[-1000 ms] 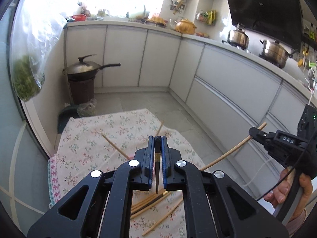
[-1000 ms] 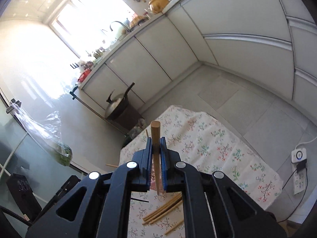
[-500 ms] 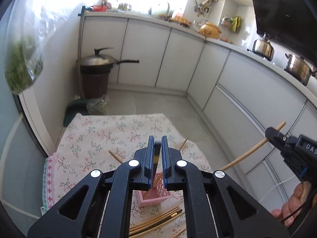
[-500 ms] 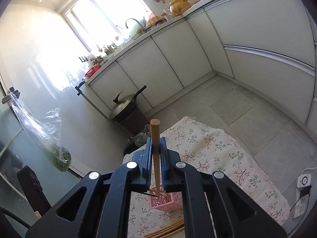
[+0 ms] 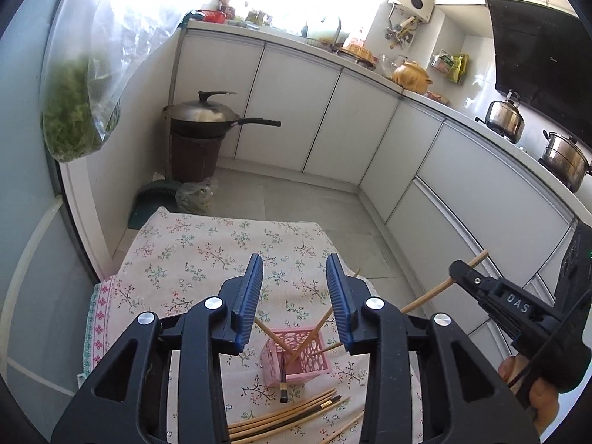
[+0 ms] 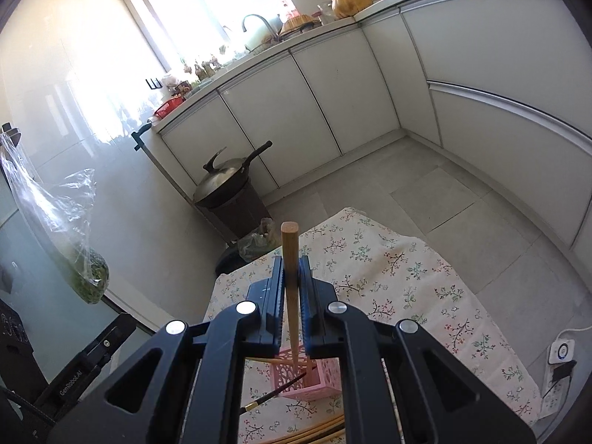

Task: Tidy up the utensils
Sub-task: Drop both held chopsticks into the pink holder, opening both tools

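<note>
We hold our left gripper (image 5: 294, 298) over the pink holder (image 5: 296, 357), and its blue-padded jaws are opening with nothing between them. Below that gap a dark chopstick (image 5: 283, 381) hangs over the holder's near wall — its black end with a gold band points down toward the cloth (image 5: 207, 255), outside the holder. The holder is a small square box with lattice-cut walls, standing upright on the flowered cloth. Three pale chopsticks (image 5: 312, 336) already lean in it at crossing angles, their tops splayed out past the rim.

Our right gripper (image 6: 291, 277) is closed on a light wooden chopstick (image 6: 289, 259). It is round, thick at the blunt top, which rises above the fingertips, and narrows to a point that sits just over the holder's opening (image 6: 307, 373). From the left wrist view the same gripper (image 5: 460, 270) stands to the right of the holder, with its chopstick slanting down toward the holder, and our hand (image 5: 532, 392) is wrapped round the grip.

In front of the holder, on the side nearest us, a loose bundle (image 5: 285, 416) of chopsticks lies flat on the cloth — mostly pale bamboo, with a dark one among them. They lie roughly side by side, apart from the holder.

Beyond the holder, past the far edge of the cloth, a lidded wok (image 5: 207, 116) sits on a brown bin.
</note>
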Motion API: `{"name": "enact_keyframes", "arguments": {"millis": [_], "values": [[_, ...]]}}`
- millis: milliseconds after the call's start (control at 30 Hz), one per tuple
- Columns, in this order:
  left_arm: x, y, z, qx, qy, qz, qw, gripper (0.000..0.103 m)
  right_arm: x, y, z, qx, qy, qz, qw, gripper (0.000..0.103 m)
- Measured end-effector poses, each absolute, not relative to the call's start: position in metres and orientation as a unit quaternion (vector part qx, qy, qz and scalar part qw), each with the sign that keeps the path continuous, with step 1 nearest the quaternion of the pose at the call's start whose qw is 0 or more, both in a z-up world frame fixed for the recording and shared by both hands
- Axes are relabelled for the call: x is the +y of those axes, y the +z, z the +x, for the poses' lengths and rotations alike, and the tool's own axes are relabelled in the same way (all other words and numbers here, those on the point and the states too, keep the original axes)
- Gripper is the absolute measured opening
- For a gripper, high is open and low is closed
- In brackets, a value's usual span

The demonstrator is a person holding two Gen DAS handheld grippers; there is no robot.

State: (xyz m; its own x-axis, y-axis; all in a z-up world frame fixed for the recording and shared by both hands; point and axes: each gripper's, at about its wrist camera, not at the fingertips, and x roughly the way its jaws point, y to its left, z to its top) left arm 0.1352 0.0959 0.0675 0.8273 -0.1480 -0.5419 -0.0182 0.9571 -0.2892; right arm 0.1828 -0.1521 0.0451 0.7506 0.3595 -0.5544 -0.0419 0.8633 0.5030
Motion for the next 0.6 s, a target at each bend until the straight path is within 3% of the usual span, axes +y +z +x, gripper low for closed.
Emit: {"name": "enact_keyframes", "arguments": {"millis": [100, 267, 600], "values": [[0.096, 0.063, 0.138, 0.299, -0.033, -0.143, 0.943, 0.036, -0.140, 0.034, 0.190, 0.340, 0.114, 0.229, 0.905, 0.008], [0.091, 0.058, 0.140, 0.303, -0.024, -0.129, 0.944, 0.039, -0.128, 0.022, 0.194, 0.349, 0.122, 0.225, 0.901, 0.024], [0.077, 0.063, 0.130, 0.282, -0.004, -0.097, 0.954, 0.062, -0.124, 0.042, 0.162, 0.318, 0.121, 0.167, 0.925, 0.033]]}}
